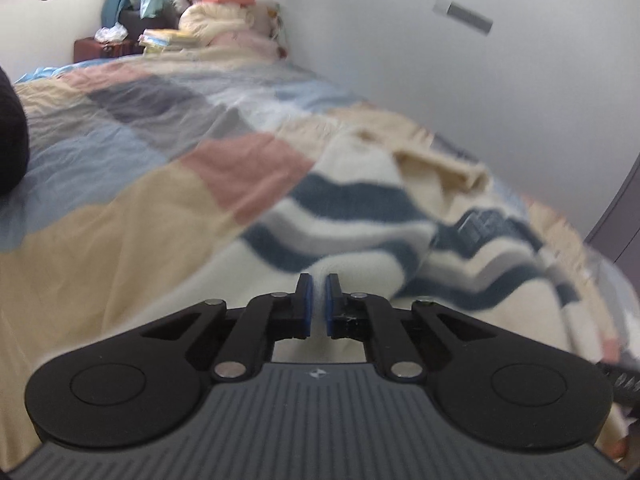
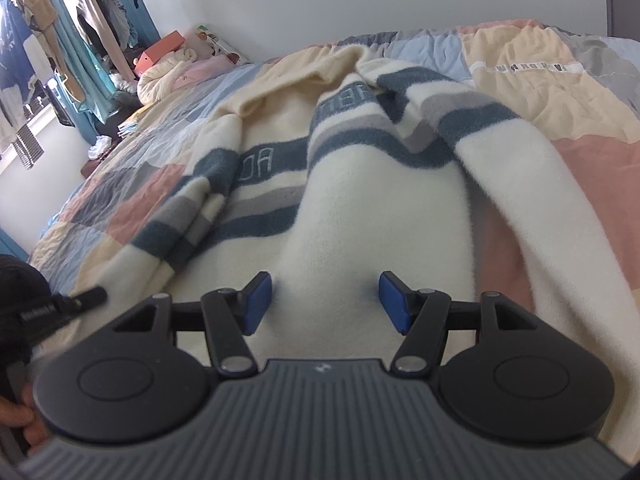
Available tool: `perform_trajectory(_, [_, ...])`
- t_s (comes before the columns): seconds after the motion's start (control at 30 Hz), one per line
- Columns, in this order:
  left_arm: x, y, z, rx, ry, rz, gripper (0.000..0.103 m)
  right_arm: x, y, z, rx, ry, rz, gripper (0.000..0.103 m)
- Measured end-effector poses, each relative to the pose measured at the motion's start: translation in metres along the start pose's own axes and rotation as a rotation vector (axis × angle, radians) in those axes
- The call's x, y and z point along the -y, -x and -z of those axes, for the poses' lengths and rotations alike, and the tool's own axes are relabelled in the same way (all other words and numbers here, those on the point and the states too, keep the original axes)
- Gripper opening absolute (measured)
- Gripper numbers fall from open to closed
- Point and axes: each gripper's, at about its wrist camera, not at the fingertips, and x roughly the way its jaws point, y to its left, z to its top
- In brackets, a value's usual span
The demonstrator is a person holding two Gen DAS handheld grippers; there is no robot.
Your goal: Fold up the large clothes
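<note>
L wrist: left gripper point(image 1: 318, 304) pads nearly together, pinching a cream fold of the sweater point(image 1: 360, 216), which lies on the quilt point(image 1: 120, 184).
R wrist: right gripper point(image 2: 326, 302) jaws wide apart, straddling a sweater point(image 2: 372, 216) ridge.

The sweater point(image 2: 360, 200) lies on the bed point(image 2: 580, 168), ahead of the right gripper point(image 2: 325, 302). The left gripper point(image 1: 318, 306) sits at the sweater's near edge. Pillows point(image 2: 168, 72) lie at the bed's far left end, against the wall point(image 2: 360, 0).
</note>
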Motion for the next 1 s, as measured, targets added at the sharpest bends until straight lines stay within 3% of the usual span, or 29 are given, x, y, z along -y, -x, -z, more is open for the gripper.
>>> perform_trajectory(0.13, [0.015, 0.001, -0.008, 0.03, -0.005, 0.136, 0.008, 0.004, 0.003, -0.002, 0.007, -0.032, -0.012, 0.063])
perform_trajectory(0.23, [0.031, -0.009, 0.005, -0.048, -0.04, 0.223, 0.008, 0.01, 0.003, -0.004, 0.013, -0.069, -0.005, 0.063])
perform_trajectory(0.37, [0.04, -0.037, 0.035, -0.251, -0.022, 0.283, 0.008, 0.013, -0.001, -0.004, -0.001, -0.093, 0.003, 0.063])
perform_trajectory(0.43, [0.041, -0.045, 0.047, -0.315, -0.022, 0.298, 0.008, 0.011, -0.002, -0.004, -0.003, -0.087, 0.009, 0.063])
perform_trajectory(0.57, [0.038, -0.038, 0.05, -0.322, -0.034, 0.313, 0.011, 0.008, -0.005, -0.004, -0.008, -0.076, 0.024, 0.063])
perform_trajectory(0.63, [0.033, -0.026, 0.045, -0.305, -0.011, 0.307, 0.024, 0.007, -0.005, -0.003, -0.008, -0.067, 0.029, 0.063])
perform_trajectory(0.7, [0.021, -0.007, 0.032, -0.272, 0.033, 0.304, 0.044, 0.007, -0.004, -0.002, -0.008, -0.063, 0.029, 0.062])
perform_trajectory(0.9, [-0.012, 0.047, -0.021, -0.121, 0.117, 0.158, 0.066, 0.009, 0.002, 0.0, -0.005, -0.077, 0.005, 0.062])
perform_trajectory(1.0, [-0.035, 0.049, -0.043, -0.138, 0.156, 0.042, 0.068, 0.013, 0.003, 0.0, -0.006, -0.089, -0.007, 0.062])
